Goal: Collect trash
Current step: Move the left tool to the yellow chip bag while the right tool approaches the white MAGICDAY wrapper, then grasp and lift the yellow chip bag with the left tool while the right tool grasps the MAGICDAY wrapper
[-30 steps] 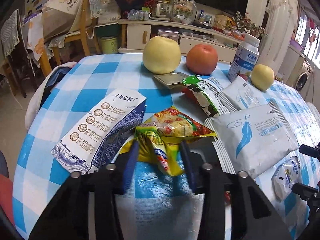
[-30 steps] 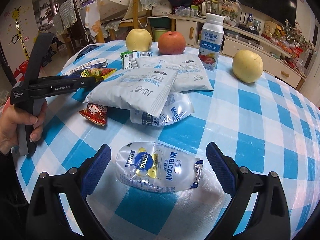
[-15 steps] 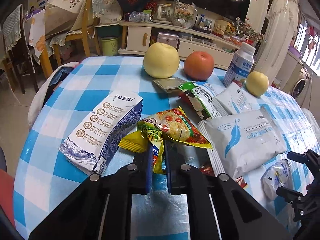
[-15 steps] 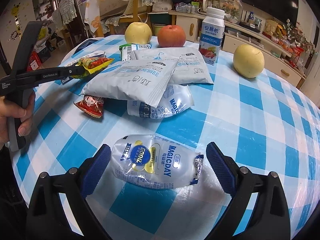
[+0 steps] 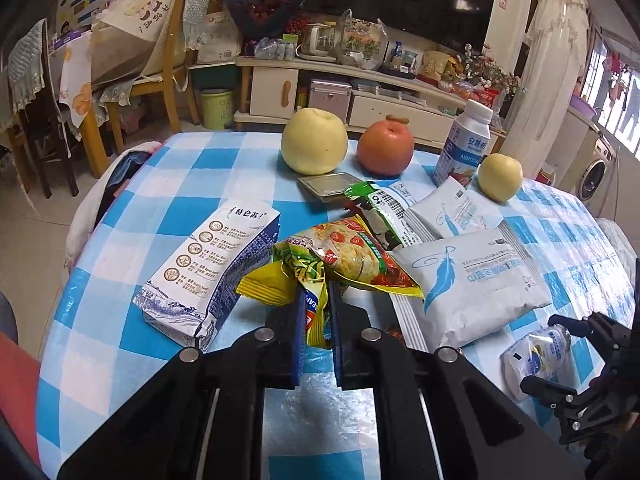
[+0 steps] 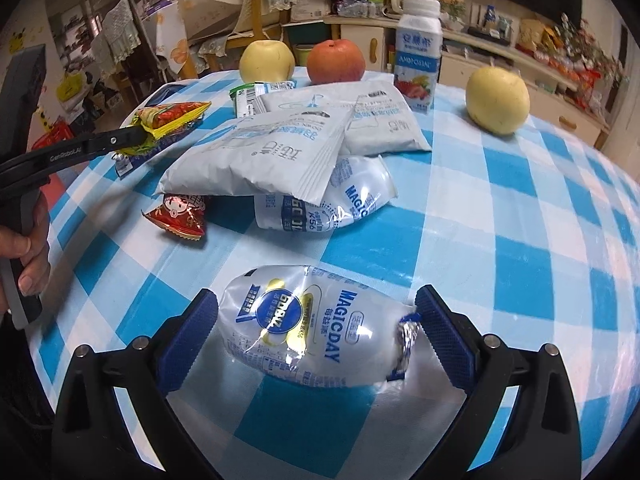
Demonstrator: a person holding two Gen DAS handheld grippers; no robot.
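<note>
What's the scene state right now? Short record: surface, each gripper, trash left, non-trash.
surface: table with blue-white check cloth
left gripper: shut on yellow snack wrapper, wrapper lifted off the cloth in the right wrist view
right gripper: open, straddling clear milk pouch, pads not pressing
trash left: second pouch, two white packs, red wrapper, green wrapper, carton
non-trash: two yellow apples, red apple, bottle
</note>
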